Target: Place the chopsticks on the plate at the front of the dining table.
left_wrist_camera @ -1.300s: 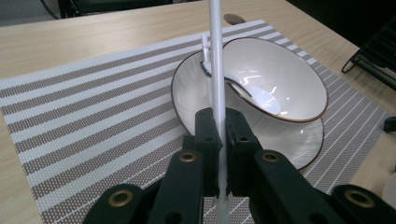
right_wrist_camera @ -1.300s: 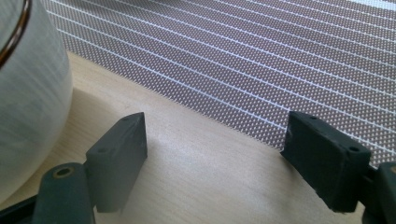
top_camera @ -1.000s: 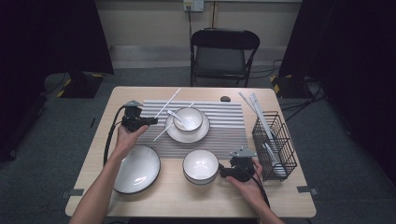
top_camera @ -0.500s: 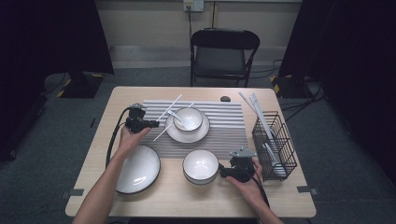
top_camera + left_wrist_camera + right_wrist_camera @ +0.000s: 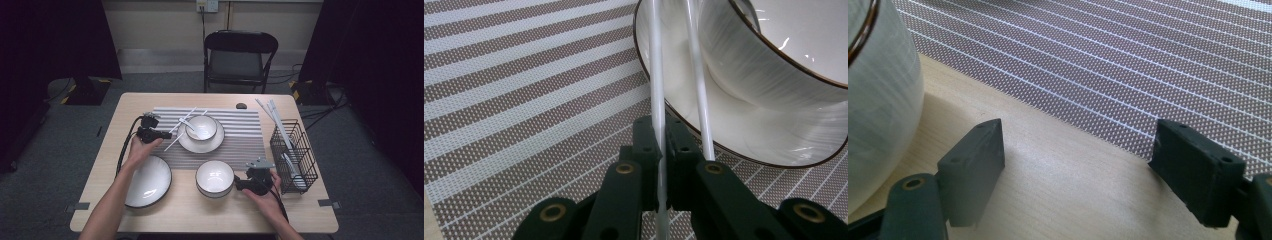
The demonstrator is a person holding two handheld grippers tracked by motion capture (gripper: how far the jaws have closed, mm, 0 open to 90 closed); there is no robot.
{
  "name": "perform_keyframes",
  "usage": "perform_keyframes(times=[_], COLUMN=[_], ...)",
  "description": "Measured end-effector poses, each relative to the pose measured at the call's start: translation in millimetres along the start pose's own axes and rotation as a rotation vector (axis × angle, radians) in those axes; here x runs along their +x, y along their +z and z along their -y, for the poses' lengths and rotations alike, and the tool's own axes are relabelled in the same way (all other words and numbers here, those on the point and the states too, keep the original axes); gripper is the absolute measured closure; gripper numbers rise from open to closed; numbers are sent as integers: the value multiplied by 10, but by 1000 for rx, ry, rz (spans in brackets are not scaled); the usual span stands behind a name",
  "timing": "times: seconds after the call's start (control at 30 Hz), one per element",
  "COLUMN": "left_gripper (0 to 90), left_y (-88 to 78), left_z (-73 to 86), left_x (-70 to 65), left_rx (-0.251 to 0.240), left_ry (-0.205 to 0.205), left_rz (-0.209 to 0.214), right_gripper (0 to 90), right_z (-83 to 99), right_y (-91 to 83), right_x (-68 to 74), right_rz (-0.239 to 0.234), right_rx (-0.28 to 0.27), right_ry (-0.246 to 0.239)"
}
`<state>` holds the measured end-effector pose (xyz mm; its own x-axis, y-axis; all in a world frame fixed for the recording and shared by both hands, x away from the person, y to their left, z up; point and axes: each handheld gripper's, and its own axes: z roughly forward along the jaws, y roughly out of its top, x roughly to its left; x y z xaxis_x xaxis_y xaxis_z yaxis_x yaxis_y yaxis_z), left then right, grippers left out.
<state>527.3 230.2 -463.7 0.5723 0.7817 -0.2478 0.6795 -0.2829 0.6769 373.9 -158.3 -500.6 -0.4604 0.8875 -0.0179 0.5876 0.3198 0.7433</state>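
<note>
Left gripper (image 5: 663, 145): its jaws are clamping together on one white chopstick (image 5: 656, 90), low and centre in the left gripper view; in the high view it is sitting left of centre (image 5: 162, 134).
Held chopstick: it is running straight up that view from between the pads and crossing the rim of the saucer (image 5: 724, 125).
Second chopstick (image 5: 699, 95): it is lying just right of the held one, outside the pads, slanting slightly, also leaning over the saucer's edge.
Bowl on saucer (image 5: 784, 55): it is filling the upper right of the left gripper view; in the high view it is standing just above centre (image 5: 201, 127).
Striped mat (image 5: 524, 100): it is lying under the saucer and spreading across the left of that view.
Right gripper (image 5: 1078, 165): its jaws are standing wide apart with nothing between them, low over bare table (image 5: 1048, 190) at the mat's edge; in the high view it is sitting lower right of centre (image 5: 239, 184).
Empty bowl (image 5: 878, 110): it is standing just left of the right gripper's left jaw; whether it is touching cannot be told.
Plate (image 5: 147, 181): it is lying at lower left in the high view, beside the left forearm.
Wire basket (image 5: 295, 155): it is standing at right, holding white utensils.
</note>
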Motion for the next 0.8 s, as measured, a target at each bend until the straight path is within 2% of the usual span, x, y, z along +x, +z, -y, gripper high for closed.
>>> perform_keyframes(times=[0.13,0.17,0.23,0.3,0.5,0.57,0.77,0.8], left_gripper=[856,856,856,855,854,852,833,823], left_y=[29,33,34,47,62,72,83,84], left_z=[7,9,5,5,3,3,6,8], left_x=[-13,-23,-24,-20,-25,-25,-35,-31], left_rx=[35,35,29,50,49,64,81,67], left_ry=[9,18,15,18,10,6,21,18], left_rz=[6,-7,1,-1,-2,1,-10,-4], right_gripper=[204,204,204,205,205,204,204,205], right_z=[0,0,0,0,0,0,0,0], right_y=[0,0,0,0,0,0,0,0], right_x=[0,0,0,0,0,1,1,1], right_rz=[0,0,0,1,1,1,1,1], right_rx=[0,0,0,0,0,0,0,0], right_ry=[0,0,0,0,0,0,0,0])
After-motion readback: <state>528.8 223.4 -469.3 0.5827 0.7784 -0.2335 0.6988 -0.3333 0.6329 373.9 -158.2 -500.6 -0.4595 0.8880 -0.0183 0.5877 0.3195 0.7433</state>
